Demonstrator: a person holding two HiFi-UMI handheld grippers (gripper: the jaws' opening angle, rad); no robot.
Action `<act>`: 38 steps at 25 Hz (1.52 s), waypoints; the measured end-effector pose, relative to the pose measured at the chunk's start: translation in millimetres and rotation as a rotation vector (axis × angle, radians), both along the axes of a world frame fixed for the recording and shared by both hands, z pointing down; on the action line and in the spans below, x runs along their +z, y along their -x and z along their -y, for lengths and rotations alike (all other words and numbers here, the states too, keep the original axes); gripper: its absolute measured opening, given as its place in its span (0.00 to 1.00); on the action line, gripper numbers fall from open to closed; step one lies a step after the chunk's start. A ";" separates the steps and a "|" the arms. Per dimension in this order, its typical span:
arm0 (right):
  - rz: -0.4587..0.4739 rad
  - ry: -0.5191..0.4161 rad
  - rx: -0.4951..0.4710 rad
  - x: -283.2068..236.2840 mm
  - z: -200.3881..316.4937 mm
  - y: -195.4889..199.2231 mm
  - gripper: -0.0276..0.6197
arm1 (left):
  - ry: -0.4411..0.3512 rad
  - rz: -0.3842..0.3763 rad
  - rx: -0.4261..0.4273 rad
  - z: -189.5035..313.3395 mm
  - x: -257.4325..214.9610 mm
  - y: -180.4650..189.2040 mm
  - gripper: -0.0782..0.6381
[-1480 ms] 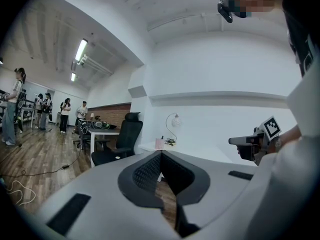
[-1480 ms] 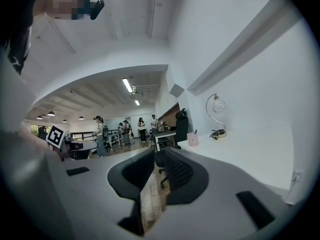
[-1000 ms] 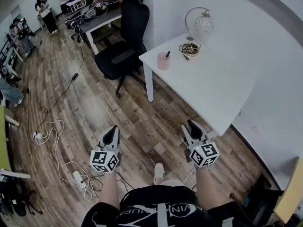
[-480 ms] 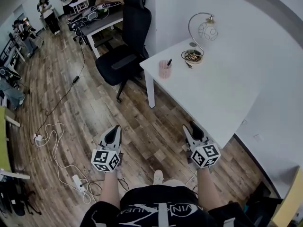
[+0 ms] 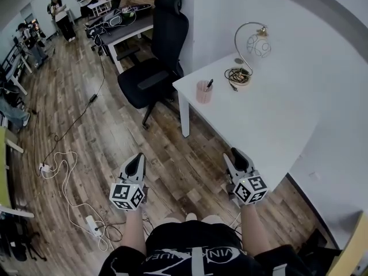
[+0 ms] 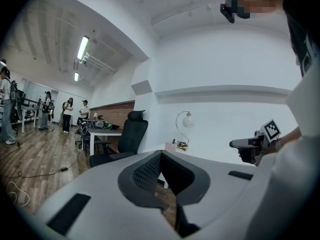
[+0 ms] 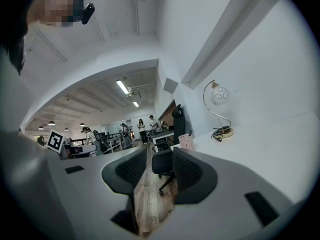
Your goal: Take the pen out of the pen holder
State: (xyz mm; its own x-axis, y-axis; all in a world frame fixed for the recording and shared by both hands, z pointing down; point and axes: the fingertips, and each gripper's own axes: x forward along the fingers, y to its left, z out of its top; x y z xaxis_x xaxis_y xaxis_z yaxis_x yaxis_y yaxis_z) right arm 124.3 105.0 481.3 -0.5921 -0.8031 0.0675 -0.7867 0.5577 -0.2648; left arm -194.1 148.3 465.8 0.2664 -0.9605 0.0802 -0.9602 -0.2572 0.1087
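A pink pen holder (image 5: 203,92) stands near the left corner of the white table (image 5: 259,119), with a dark pen (image 5: 209,84) sticking out of it. Both grippers are held level above the wooden floor, well short of the table. My left gripper (image 5: 137,157) has its fingertips together and holds nothing. My right gripper (image 5: 236,152) is nearer the table's edge; its jaws are opening and nothing is between them. The right gripper view shows the holder (image 7: 186,142) far ahead, right of the right gripper (image 7: 159,151). In the left gripper view the holder (image 6: 171,147) is small beyond the left gripper (image 6: 161,154).
A black office chair (image 5: 154,68) stands just left of the table. A curved desk lamp (image 5: 253,42) and a coiled cable (image 5: 237,75) sit behind the holder. White cables and a power strip (image 5: 92,223) lie on the floor at left. People stand by desks far back.
The table, the pen holder and the chair have slid down and to the right in the head view as I moved toward them. Both grippers kept their places in the frame.
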 end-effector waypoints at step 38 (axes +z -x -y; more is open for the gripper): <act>0.018 0.096 0.093 20.7 236.9 29.1 0.29 | 0.050 -0.011 0.163 288.0 32.1 -2.2 0.13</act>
State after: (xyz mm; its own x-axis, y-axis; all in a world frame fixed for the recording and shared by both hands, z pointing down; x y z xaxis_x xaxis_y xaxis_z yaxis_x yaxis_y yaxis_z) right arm 95.2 -131.8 502.0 -0.5172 -0.8449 0.1365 -0.8285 0.4543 -0.3274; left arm -191.8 -139.7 497.9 0.4192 -0.8995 0.1234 -0.9050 -0.4032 0.1357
